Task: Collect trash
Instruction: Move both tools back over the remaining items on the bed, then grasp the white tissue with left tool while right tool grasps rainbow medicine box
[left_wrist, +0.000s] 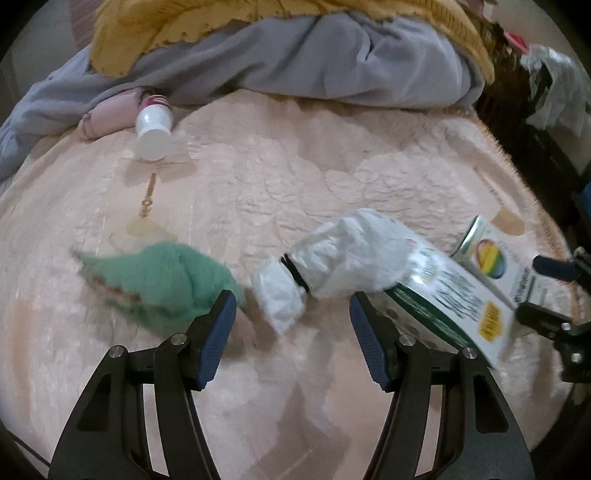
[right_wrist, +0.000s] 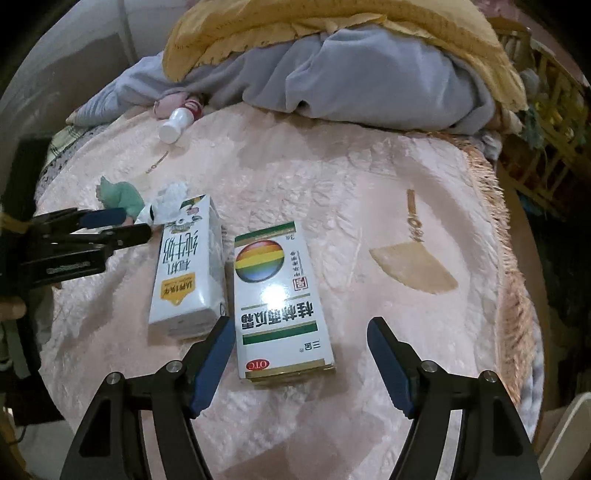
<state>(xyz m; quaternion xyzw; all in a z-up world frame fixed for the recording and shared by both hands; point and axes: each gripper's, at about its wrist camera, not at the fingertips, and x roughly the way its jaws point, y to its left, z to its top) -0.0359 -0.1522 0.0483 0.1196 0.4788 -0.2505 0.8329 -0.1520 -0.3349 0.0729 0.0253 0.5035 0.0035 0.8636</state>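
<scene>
Your left tongs (left_wrist: 291, 332) hang spread above the crumpled tissue (left_wrist: 332, 266) on the bed (left_wrist: 295, 177); your right tongs (right_wrist: 301, 354) gape around the medicine box (right_wrist: 280, 299), beside the milk carton (right_wrist: 192, 266).

The medicine box (right_wrist: 282, 302) reads "桂林西瓜霜", "三金", "OTC"; the milk carton (right_wrist: 190, 266) reads "纯牛奶".

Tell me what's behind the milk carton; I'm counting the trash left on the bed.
Behind the milk carton lie a crumpled white bag and a green cloth. The carton hides part of the bag; anything beneath it cannot be seen.
</scene>
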